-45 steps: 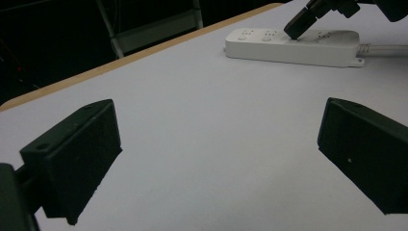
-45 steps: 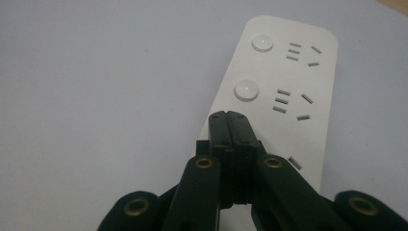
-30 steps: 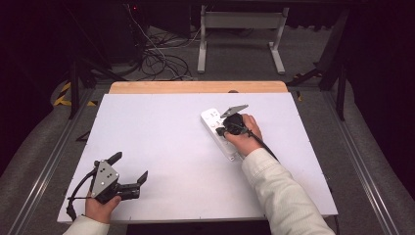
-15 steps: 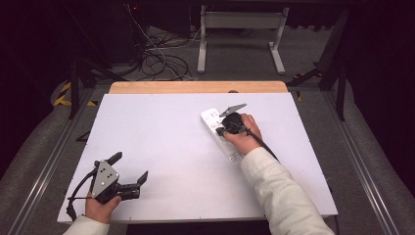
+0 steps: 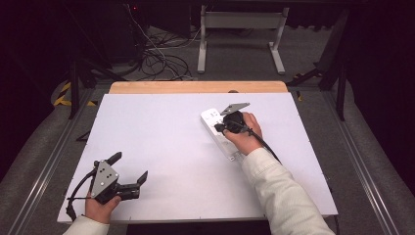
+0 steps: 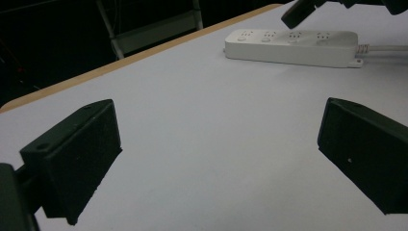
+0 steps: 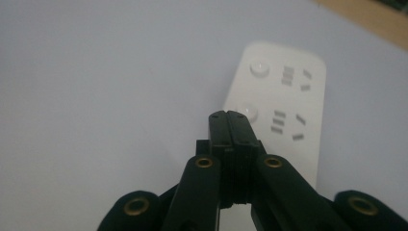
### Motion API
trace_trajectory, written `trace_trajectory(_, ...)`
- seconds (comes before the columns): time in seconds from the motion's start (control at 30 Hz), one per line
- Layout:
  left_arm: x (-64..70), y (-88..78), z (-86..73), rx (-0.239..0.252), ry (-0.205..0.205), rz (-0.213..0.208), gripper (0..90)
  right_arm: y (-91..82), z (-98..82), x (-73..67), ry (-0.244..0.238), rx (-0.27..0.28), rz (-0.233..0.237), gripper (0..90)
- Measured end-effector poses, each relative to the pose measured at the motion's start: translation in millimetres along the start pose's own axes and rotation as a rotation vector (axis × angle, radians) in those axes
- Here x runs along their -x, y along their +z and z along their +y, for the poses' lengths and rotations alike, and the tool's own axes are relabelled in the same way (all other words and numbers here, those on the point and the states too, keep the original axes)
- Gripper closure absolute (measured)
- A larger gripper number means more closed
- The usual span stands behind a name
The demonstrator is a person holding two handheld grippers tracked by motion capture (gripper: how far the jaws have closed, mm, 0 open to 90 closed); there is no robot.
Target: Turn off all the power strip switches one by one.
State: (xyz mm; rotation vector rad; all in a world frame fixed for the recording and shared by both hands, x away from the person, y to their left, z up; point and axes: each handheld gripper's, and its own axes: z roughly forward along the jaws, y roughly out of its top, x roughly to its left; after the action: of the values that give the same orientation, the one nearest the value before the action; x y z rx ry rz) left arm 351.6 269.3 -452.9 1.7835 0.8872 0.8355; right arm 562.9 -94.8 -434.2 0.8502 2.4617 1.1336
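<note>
Overhead scene: a white table with a wooden strip along its far edge, seen from above the person's side, with dark floor and loose cables behind it.
Power strip: a white power strip lies flat on the right half of the table, running on a slant from the far middle toward the person's right forearm; its near end is hidden under the right hand.
Power strip, close up: in the right gripper view its top face shows round buttons, each beside a set of socket slots; in the left gripper view it lies far off across the table with a white cord leaving its end.
Right gripper: the right gripper is over the power strip, held in the right hand, its black jaws pressed together with nothing between them.
Right gripper tips: in the right gripper view the joined tips sit just at a round button on the strip; whether they touch it cannot be told.
Left gripper: the left gripper rests low at the near left corner of the table, well apart from the strip, held in the left hand.
Left gripper jaws: spread wide, with bare table between them.
Sleeve: a pale sleeve covers the right forearm, coming in from the bottom right.
</note>
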Motion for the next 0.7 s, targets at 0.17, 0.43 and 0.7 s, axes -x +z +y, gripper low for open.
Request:
trace_trajectory(0.17, 0.2, 0.0, 0.1, 0.000, 0.003, -0.001, 1.7, -9.4, 8.4, -4.4, -0.008, 0.056, 0.014, 90.0)
trace_trajectory(0.43, 0.5, 0.1, 0.1, -0.001, -0.001, -0.002, 1.7, -9.4, 9.7, -2.7, -0.001, 0.075, 0.015, 90.0)
trace_trajectory(0.7, 0.1, 0.6, -0.2, -0.003, -0.003, -0.002, 1.7, -7.1, 20.1, 6.5, 0.022, 0.107, 0.011, 90.0)
